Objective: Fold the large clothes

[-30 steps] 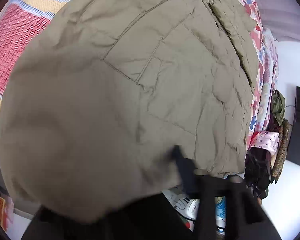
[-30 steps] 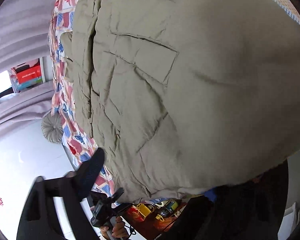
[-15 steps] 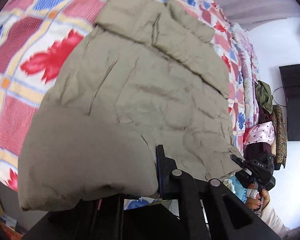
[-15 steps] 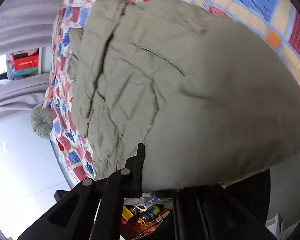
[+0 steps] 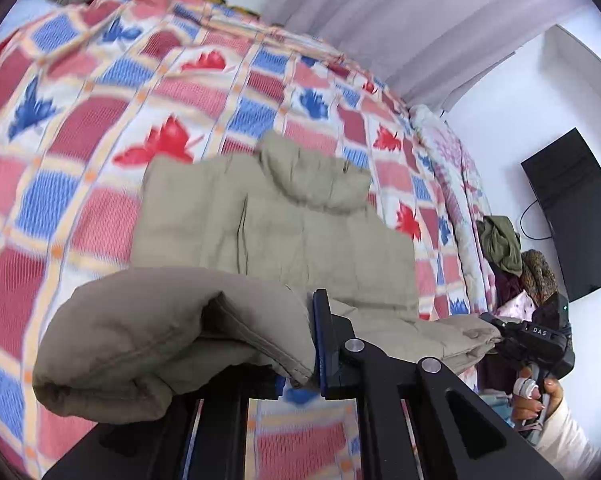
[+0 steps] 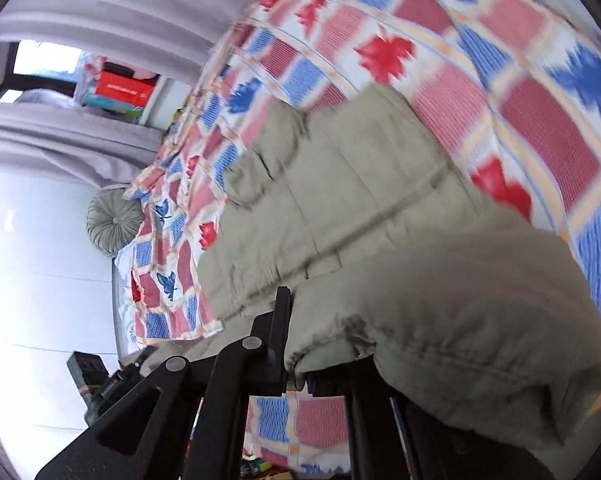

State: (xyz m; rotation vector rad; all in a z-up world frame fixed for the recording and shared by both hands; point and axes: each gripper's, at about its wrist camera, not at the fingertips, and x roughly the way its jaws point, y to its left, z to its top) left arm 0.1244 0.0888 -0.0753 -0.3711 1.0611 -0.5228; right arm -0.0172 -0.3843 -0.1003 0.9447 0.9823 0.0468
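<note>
Setting: a home bedroom. Indicators: a bed covered by a checked quilt (image 5: 100,92) with red and blue leaf motifs; grey curtains (image 5: 400,20) along the wall behind it; a round pleated cushion (image 6: 114,220) at the bed's edge; a dark screen (image 5: 572,216) on the white wall; a heap of clothes (image 5: 508,264) beside the bed.

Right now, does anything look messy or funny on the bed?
A little. The tan puffy jacket isn't flat: its bottom edge is bunched up and lifted off the patterned blanket, pinched in the left tool and the right tool. Its hood is crumpled too. Nothing looks torn or spilled.
</note>
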